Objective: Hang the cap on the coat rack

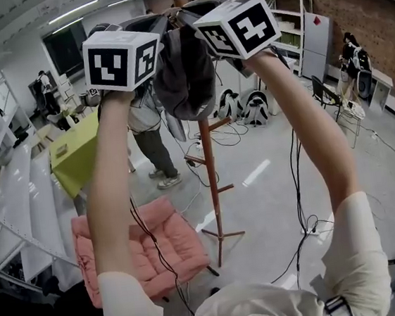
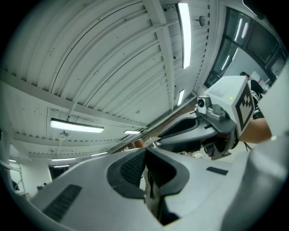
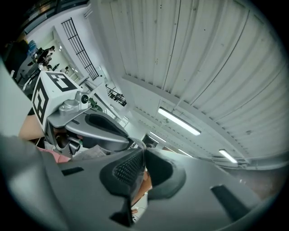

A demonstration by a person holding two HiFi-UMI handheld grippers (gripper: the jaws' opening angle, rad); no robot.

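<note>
Gripping the dark grey cap [image 1: 185, 77] by its edges with left tongs [image 2: 145, 152] and right tongs [image 3: 143, 155], both clamped shut on the fabric. Holding it overhead, right at the top of the brown wooden coat rack [image 1: 211, 180]. Cannot tell whether resting on a peg. Pink cushion [image 1: 148, 251] on the floor nearby.
</note>
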